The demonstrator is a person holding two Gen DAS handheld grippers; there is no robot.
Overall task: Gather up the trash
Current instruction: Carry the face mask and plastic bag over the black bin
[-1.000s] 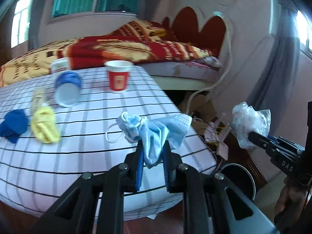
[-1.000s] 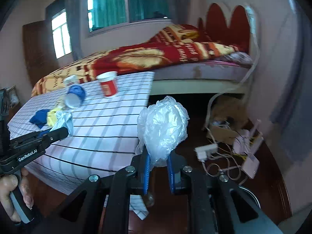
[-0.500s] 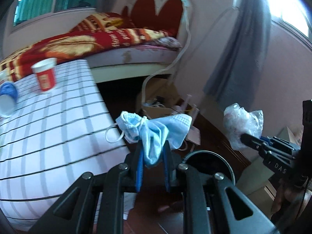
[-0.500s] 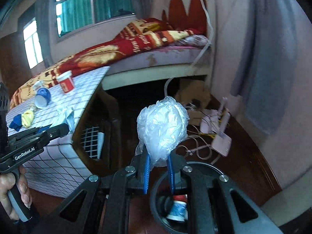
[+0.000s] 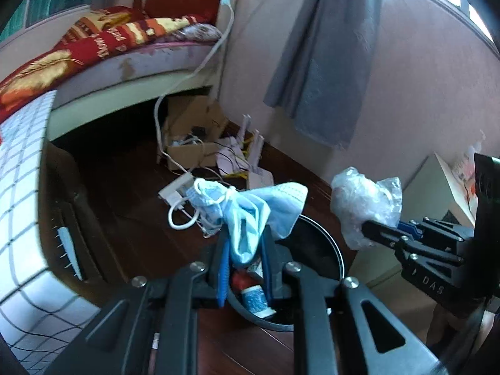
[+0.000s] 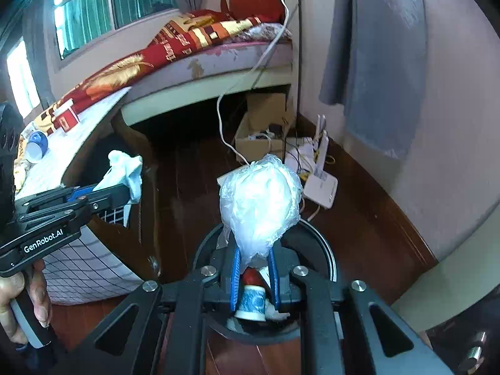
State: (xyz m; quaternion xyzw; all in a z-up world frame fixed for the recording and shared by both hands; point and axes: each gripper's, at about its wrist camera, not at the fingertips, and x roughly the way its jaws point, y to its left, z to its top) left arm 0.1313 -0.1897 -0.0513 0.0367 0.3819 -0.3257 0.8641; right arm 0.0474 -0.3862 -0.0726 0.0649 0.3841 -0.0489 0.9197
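Trash items are held in both grippers above a round black bin [image 6: 325, 250] on the dark wooden floor. Left gripper [image 5: 243, 250]: pads pinched on a crumpled blue face mask [image 5: 250, 209], whose white ear loop hangs off to the side; the mask sits over the bin's near rim. Right gripper [image 6: 254, 259]: pads clamped on a balled clear plastic bag [image 6: 259, 200], directly over the bin opening. Inside the bin, between the right gripper's fingers, a red item and a blue-printed paper cup [image 6: 251, 304] lie at the bottom. A person's hand [image 6: 18, 300] grips the left tool's handle. Left of the bin stands a table with a white checked cloth [image 6: 78, 259], carrying a red cup [image 6: 67, 118]. Beyond lie a cardboard box [image 6: 265, 125] with cables, a white router [image 6: 322, 172], and a bed [image 6: 218, 59] under a red patterned blanket.
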